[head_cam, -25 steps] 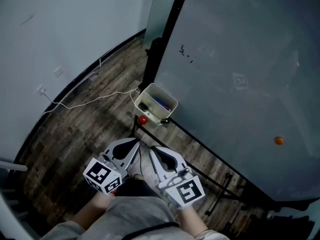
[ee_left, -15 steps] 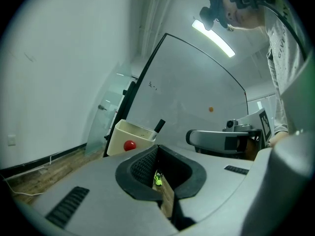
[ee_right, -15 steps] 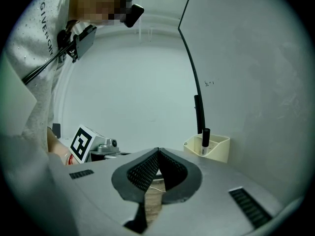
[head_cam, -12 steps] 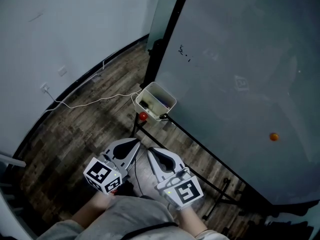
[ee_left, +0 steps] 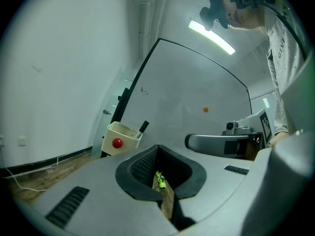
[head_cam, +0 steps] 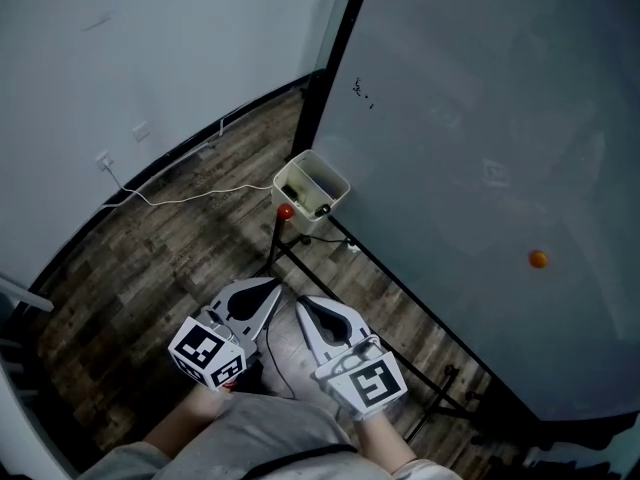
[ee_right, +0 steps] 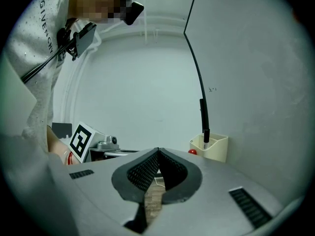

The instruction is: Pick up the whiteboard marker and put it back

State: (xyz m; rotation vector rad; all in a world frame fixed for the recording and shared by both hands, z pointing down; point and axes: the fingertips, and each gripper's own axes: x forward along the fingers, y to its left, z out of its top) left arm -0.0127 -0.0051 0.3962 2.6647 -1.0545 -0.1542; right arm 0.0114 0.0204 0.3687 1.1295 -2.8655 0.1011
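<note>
Bin is seen slightly higher and smaller in the head view than a second ago, so the view is judged to have drawn back or tilted. No approach has been made. Left gripper and right gripper are kept low, well apart from the bin, each with jaws pressed together on nothing. Marker is noted upright in the bin, beside the board. Pick-up is judged not yet begun.

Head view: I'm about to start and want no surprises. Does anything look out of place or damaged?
Nothing looks spilled or damaged. The only loose thing is a white cable trailing across the floor from the wall toward the bin by the whiteboard.
</note>
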